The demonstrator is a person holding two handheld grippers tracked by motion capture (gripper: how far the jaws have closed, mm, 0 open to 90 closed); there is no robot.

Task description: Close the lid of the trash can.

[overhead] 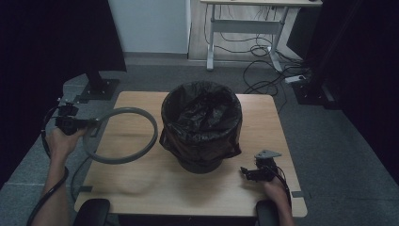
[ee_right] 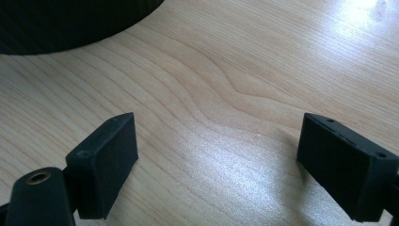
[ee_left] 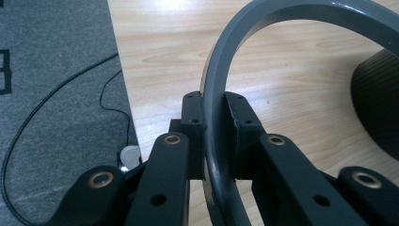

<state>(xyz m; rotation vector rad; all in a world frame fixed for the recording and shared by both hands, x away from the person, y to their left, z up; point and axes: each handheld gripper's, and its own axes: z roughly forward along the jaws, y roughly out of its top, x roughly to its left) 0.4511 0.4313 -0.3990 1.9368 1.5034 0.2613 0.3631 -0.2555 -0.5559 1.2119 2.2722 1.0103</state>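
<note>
at the left edge of the wooden table [overhead: 141, 188], left of the bin [overhead: 201, 127], the left hand [overhead: 60, 141] holds the left gripper [overhead: 92, 123] above the tabletop, its cable looping back along the forearm. the left gripper's two black jaws are clamped on the rim of a grey ring [overhead: 120, 135], one pad on the inner face and one on the outer face; in the left gripper view the ring [ee_left: 217, 94] rises from between the pads and arcs toward the bin's ribbed dark wall [ee_left: 376, 103], with the pale wood grain showing through its opening. in the high view the ring hangs tilted over the table to the left of the bin, its far right arc just beside the bin's side and its edges slightly blurred; whether it touches the bin cannot be told. at the middle of the table stands the bin, round and upright, lined with a black plastic bag whose surplus folds hang over the rim and down the outside. below and to the right of the bin, near the table's front edge, the right hand [overhead: 275, 188] holds the right gripper [overhead: 249, 173] low over the wood, a grey three-cornered plate on top of it. in the right gripper view the two jaws stand wide apart with bare tabletop [ee_right: 211, 94] between them, and the bin's dark base [ee_right: 70, 23] lies ahead at the upper left, well clear of the pads.
</note>
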